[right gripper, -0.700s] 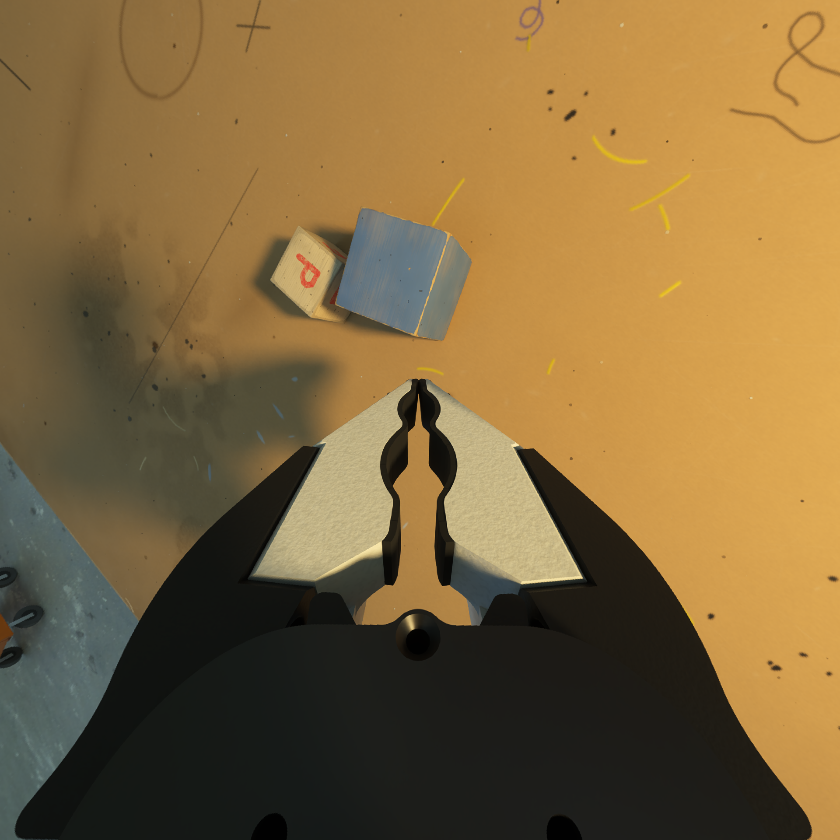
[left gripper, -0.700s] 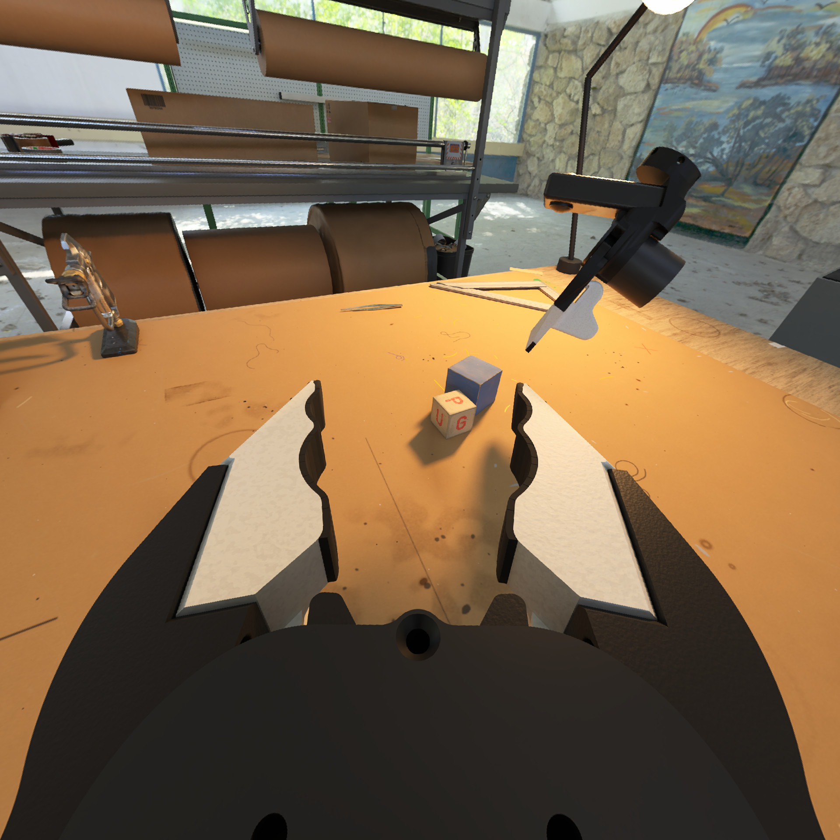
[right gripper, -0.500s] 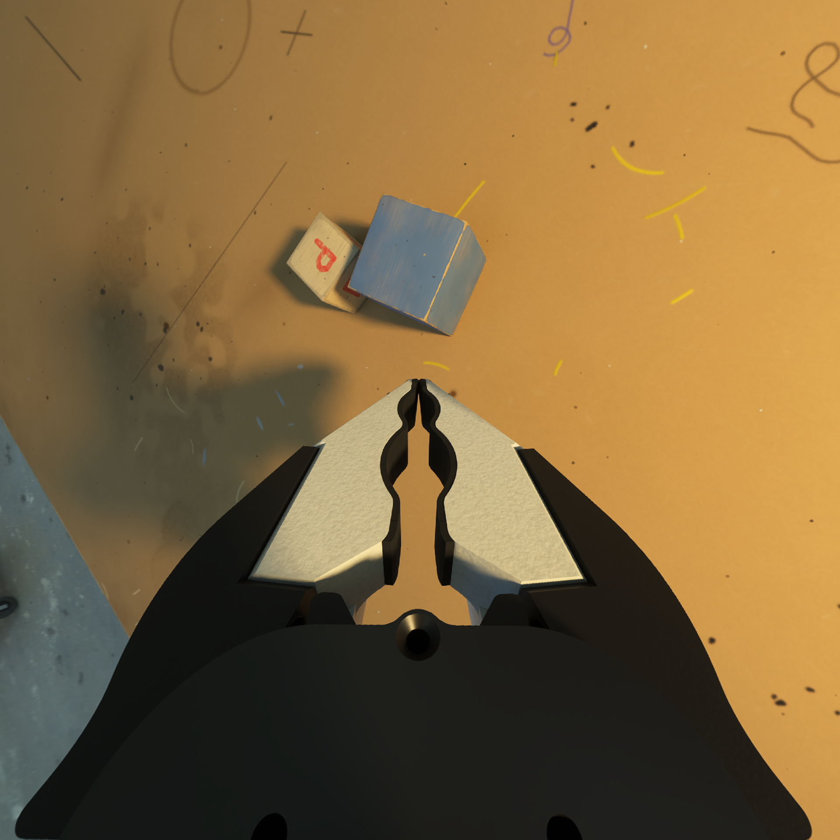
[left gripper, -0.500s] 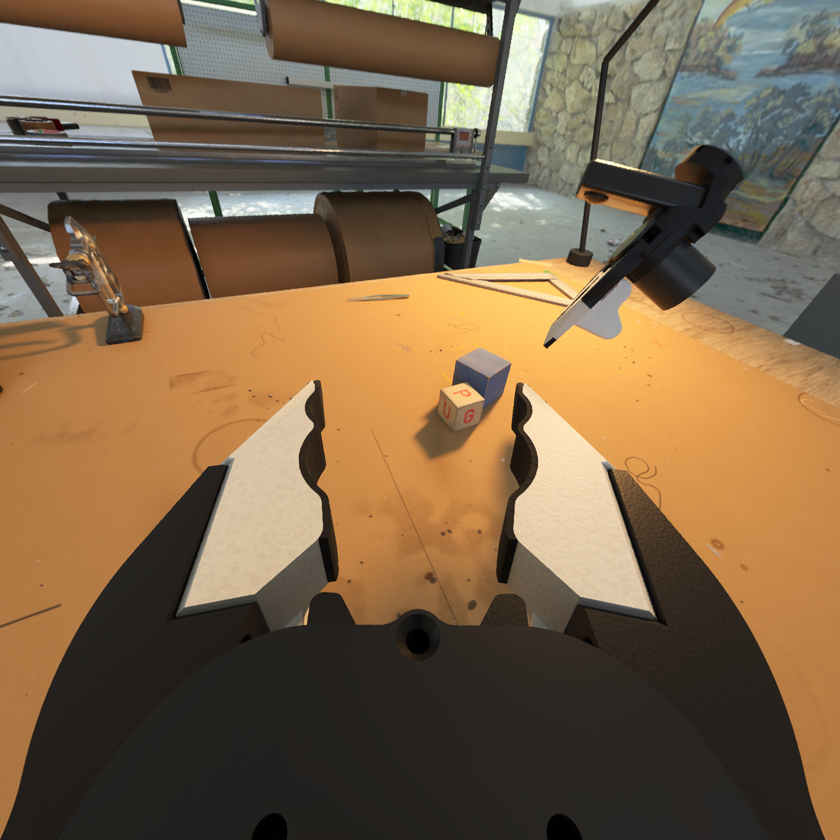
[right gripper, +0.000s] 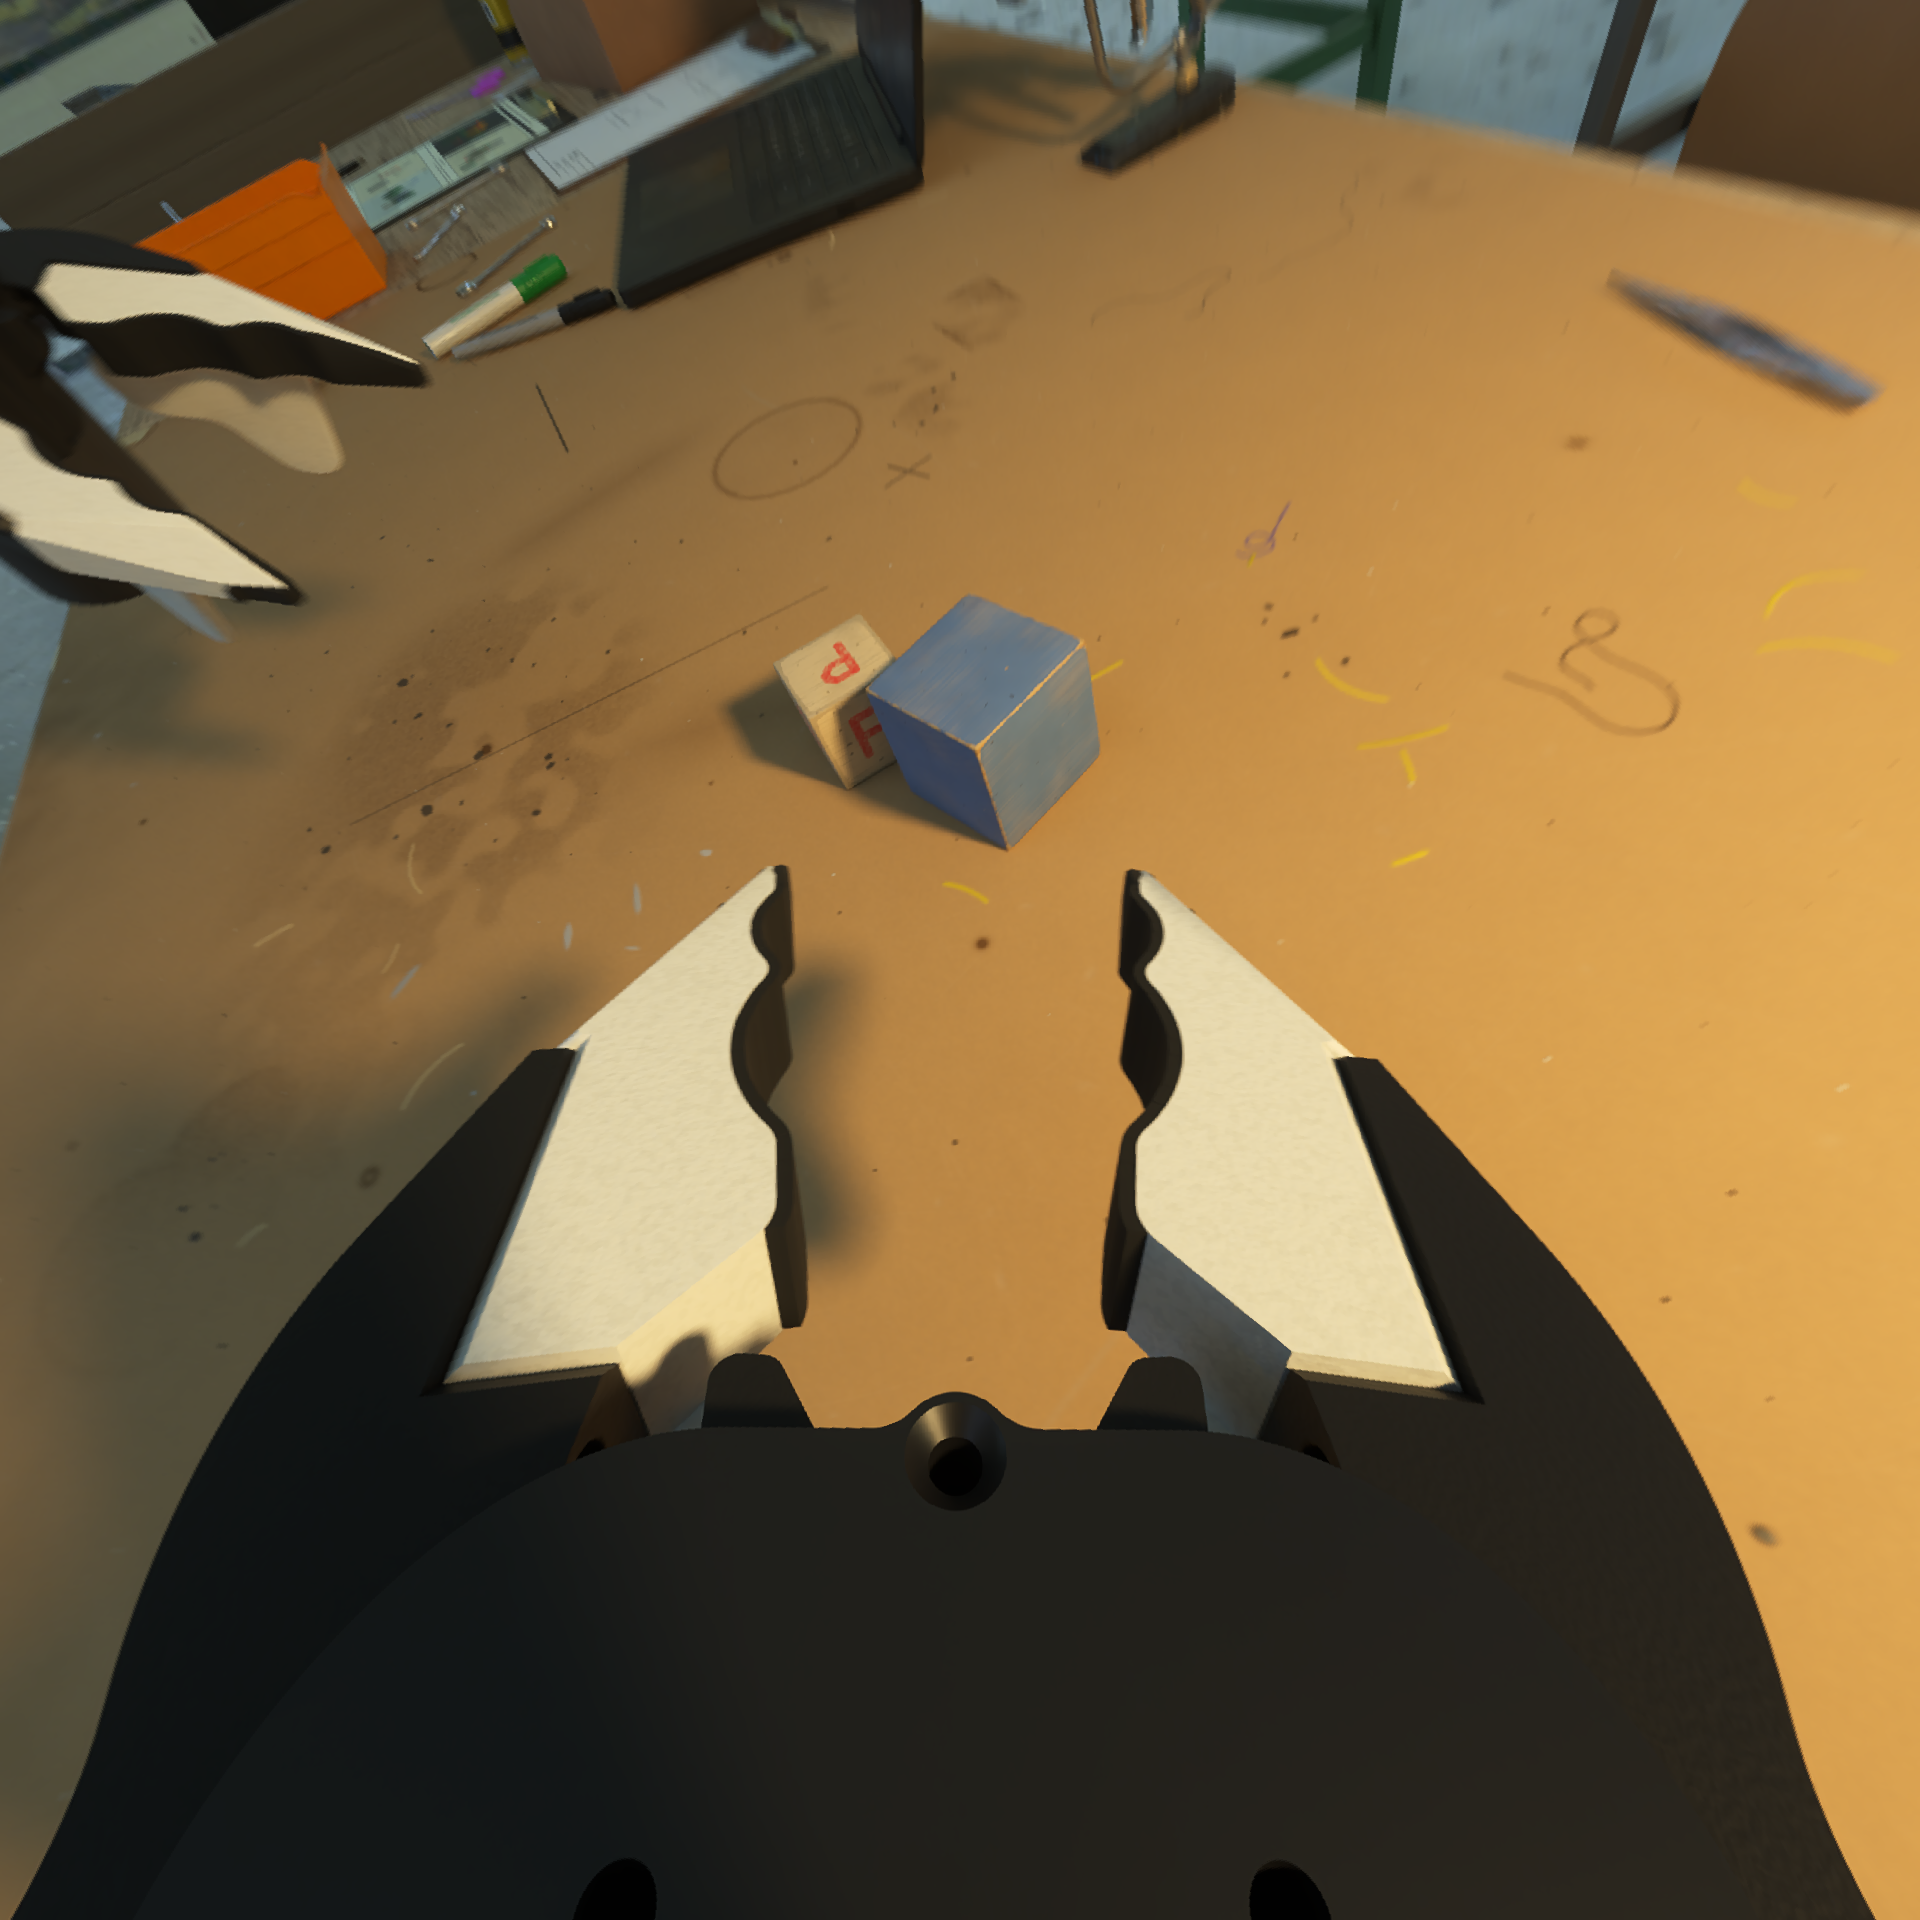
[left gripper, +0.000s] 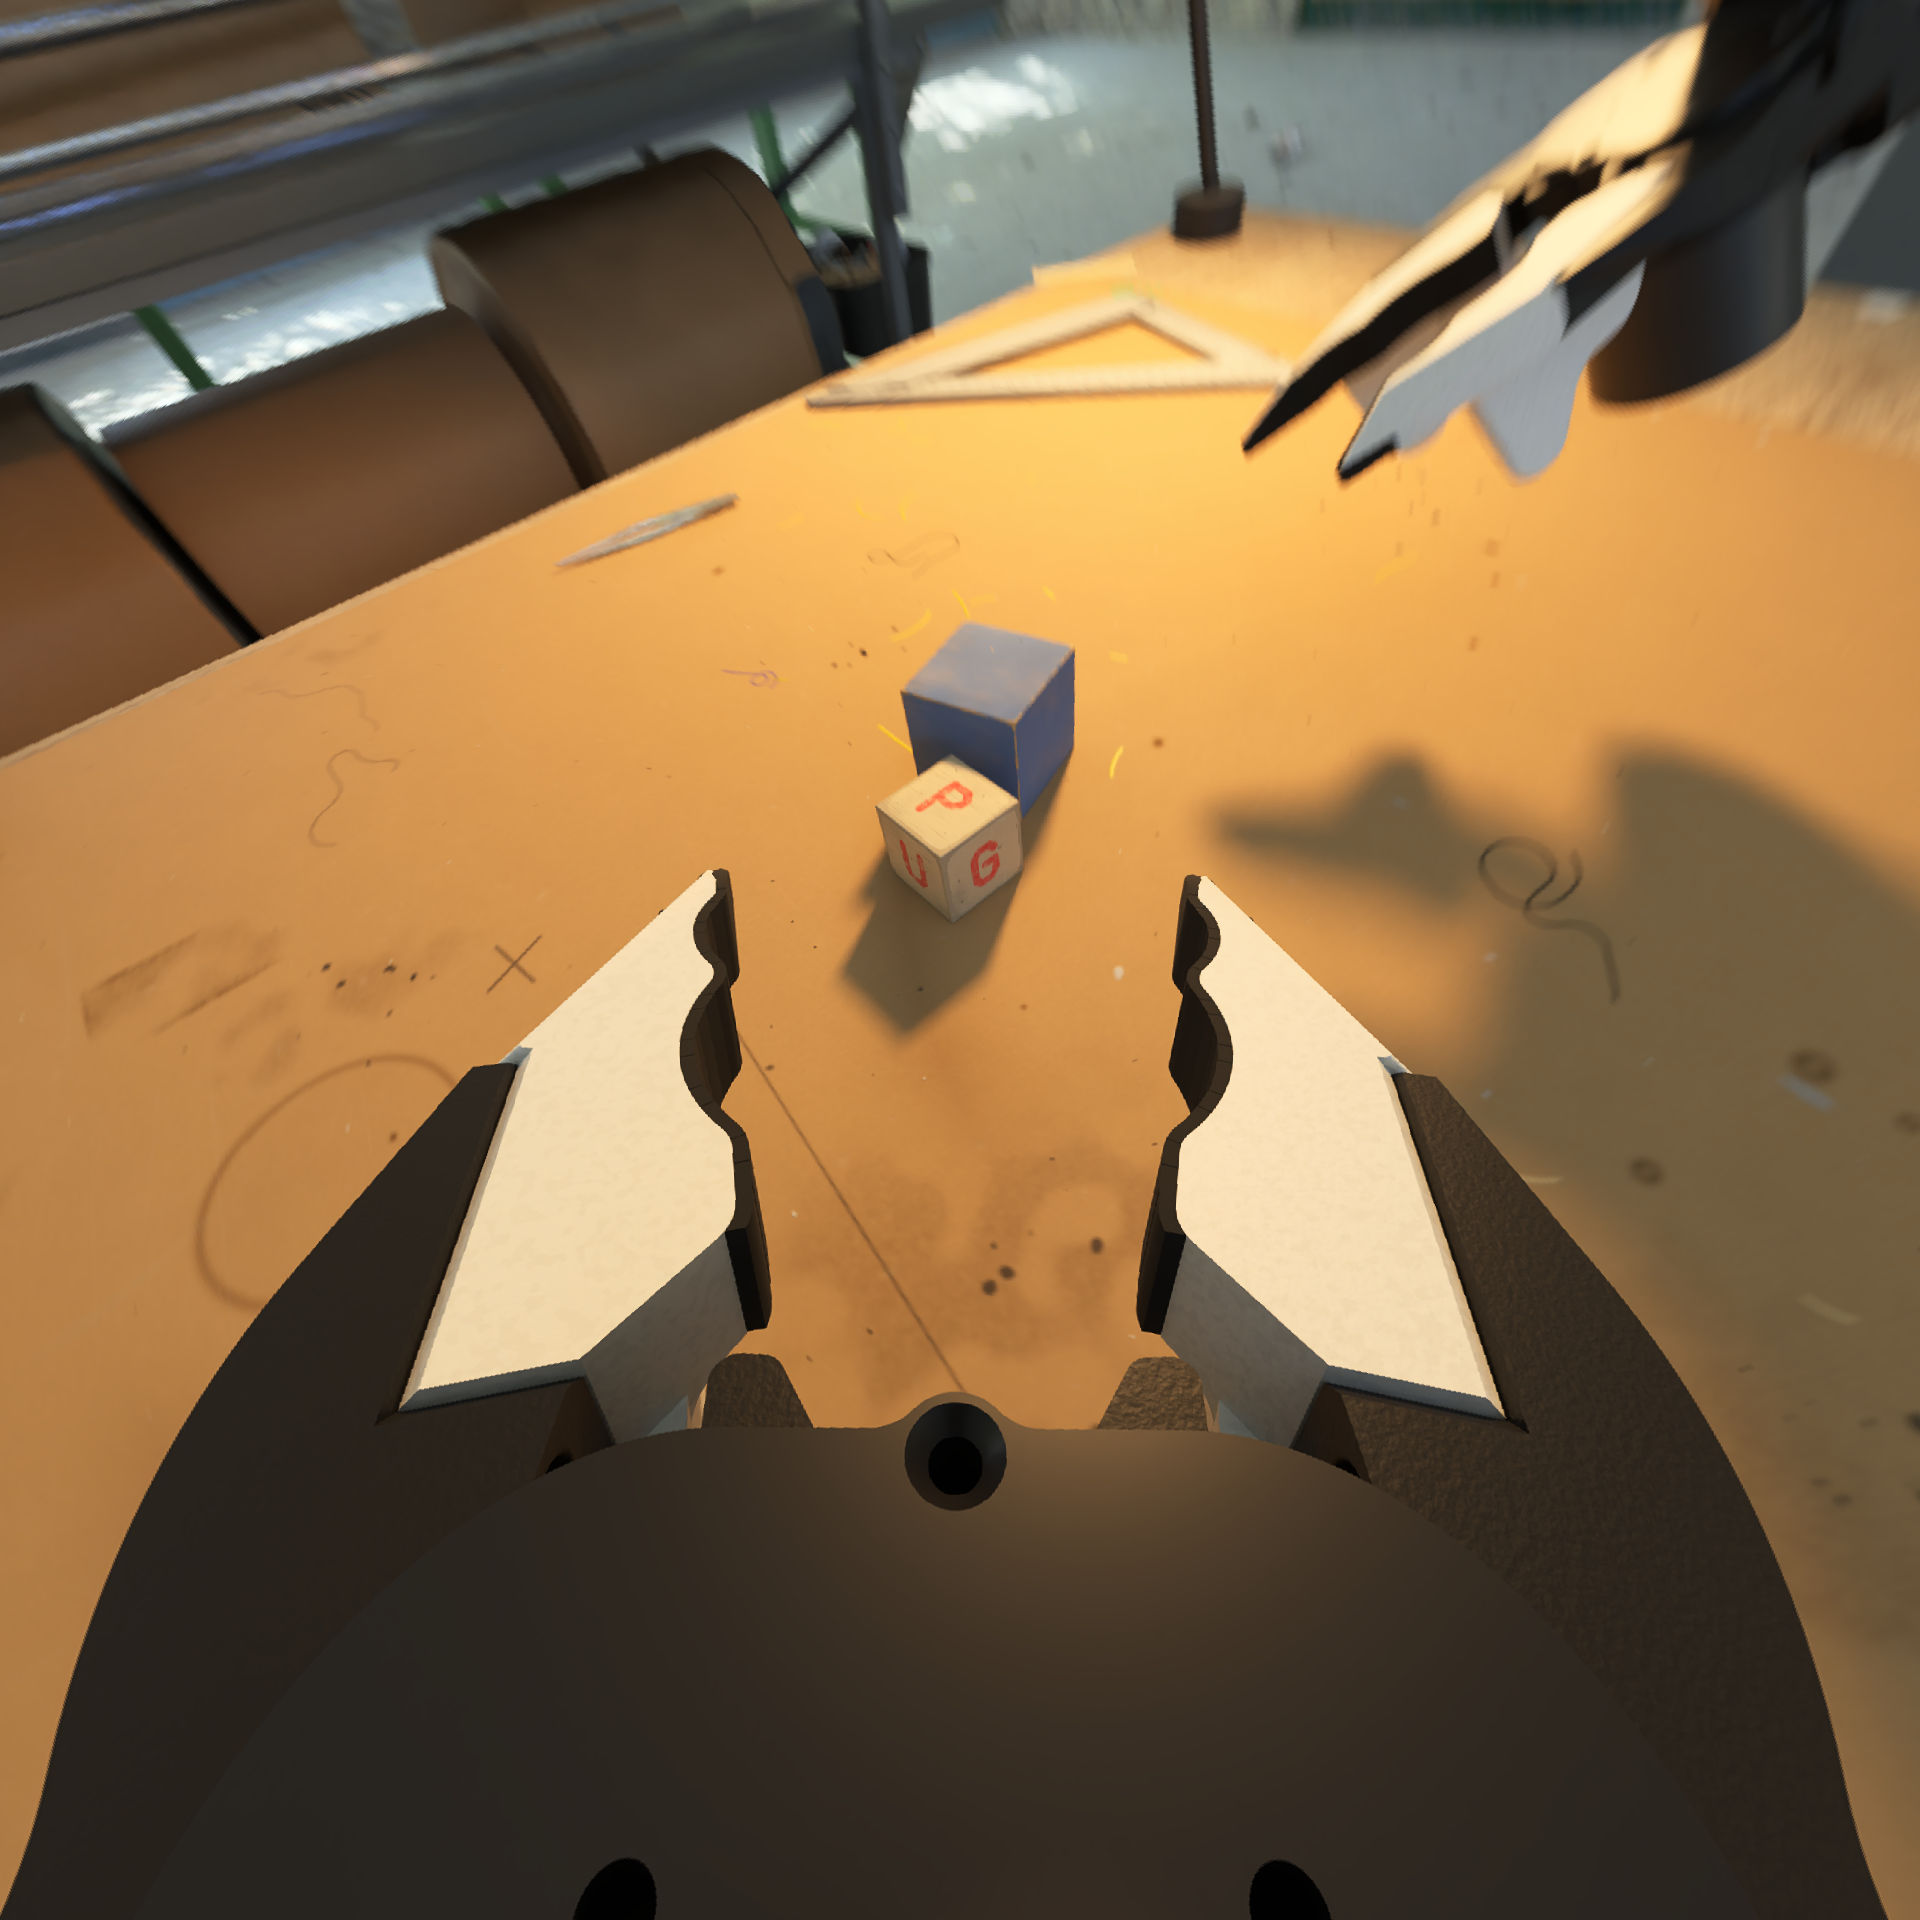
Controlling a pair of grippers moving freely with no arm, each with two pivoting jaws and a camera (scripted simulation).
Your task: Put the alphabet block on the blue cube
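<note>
While the alphabet block point(left gripper: 951, 836) rests on the workbench point(left gripper: 416, 831) at centre frame of the left wrist view, it sits against the lower left face of the blue cube point(left gripper: 992, 712); whether the two touch cannot be confirmed, but no gap shows. Risk, as a judgement: a finger entering on the cube side could strike the blue cube and shove it, or tip the block, because the faces stand so close. A skewed grip across the block's corners could also let it twist free during the lift.

Left gripper point(left gripper: 954, 883): fingers spread wide, holding nothing, touching nothing, tips just short of the block. Right gripper point(right gripper: 954, 878): fingers likewise spread, empty, clear of the blue cube point(right gripper: 987, 717) ahead, with the alphabet block point(right gripper: 836, 691) left of it.
</note>
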